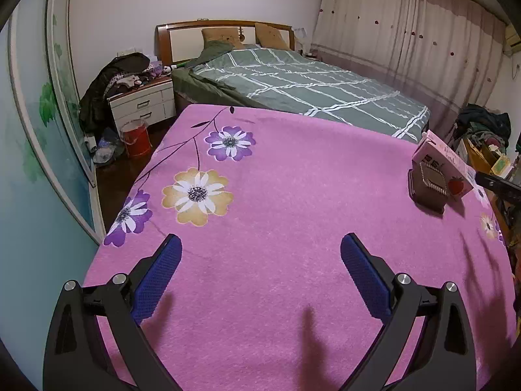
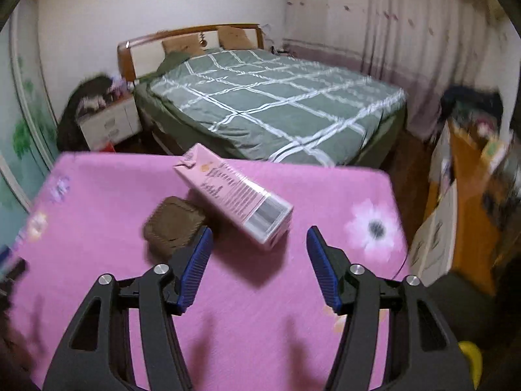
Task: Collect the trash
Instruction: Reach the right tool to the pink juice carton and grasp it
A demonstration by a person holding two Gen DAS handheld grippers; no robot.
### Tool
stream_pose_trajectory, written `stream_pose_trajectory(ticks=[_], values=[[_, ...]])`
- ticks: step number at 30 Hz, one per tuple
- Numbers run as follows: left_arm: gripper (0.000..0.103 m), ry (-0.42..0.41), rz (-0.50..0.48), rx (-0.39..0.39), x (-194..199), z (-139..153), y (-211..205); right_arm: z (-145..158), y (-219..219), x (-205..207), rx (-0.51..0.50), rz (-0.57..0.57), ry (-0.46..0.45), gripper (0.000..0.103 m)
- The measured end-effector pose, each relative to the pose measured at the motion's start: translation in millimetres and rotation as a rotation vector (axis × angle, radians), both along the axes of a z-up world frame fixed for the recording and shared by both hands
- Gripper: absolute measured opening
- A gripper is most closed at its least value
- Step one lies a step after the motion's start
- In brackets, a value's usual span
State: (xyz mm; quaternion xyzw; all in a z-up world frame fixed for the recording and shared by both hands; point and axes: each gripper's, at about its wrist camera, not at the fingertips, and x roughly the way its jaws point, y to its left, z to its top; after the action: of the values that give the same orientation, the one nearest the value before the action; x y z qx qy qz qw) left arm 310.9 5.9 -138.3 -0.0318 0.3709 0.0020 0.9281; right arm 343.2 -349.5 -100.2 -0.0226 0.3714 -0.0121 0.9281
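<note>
Hovering above the pink flowered desk [image 2: 293, 293], right gripper [image 2: 259, 241] with fingers [image 2: 195, 260] spread and empty, just short of the pink carton [image 2: 241, 202] lying on its side. Touching the carton's left flank, a brown snack box [image 2: 172, 228]. Poised over bare cloth well left of both, left gripper [image 1: 260, 247], fingers [image 1: 162, 270] likewise spread, pinching nothing.

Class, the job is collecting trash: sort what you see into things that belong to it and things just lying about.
Belongs to the job:
pink carton
brown box
red bucket, perhaps the bin

Just lying about:
bed
clothes pile
curtain
</note>
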Motion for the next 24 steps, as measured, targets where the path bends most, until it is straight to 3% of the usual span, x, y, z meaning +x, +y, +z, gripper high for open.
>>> stream_pose_trajectory(ticks=[2,10,17,20,24], values=[[0.097,0.005,-0.005,-0.002,-3,2,-4,-7,-2,9,-0.03,0.024,0.013,0.071],[0.097,0.021,-0.013,0.011,-3,-1,-13,-32,-15,44,-0.019,0.081,0.054,0.071],[0.097,0.026,-0.033,0.007,-1,-2,-19,-42,-19,58,-0.009,0.131,0.033,0.071],[0.097,0.027,-0.037,0.008,-1,-3,-20,-43,-24,57,0.025,0.144,0.044,0.055],[0.097,0.025,-0.04,0.007,-1,-2,-21,-38,-20,38,0.026,0.162,0.041,0.051]])
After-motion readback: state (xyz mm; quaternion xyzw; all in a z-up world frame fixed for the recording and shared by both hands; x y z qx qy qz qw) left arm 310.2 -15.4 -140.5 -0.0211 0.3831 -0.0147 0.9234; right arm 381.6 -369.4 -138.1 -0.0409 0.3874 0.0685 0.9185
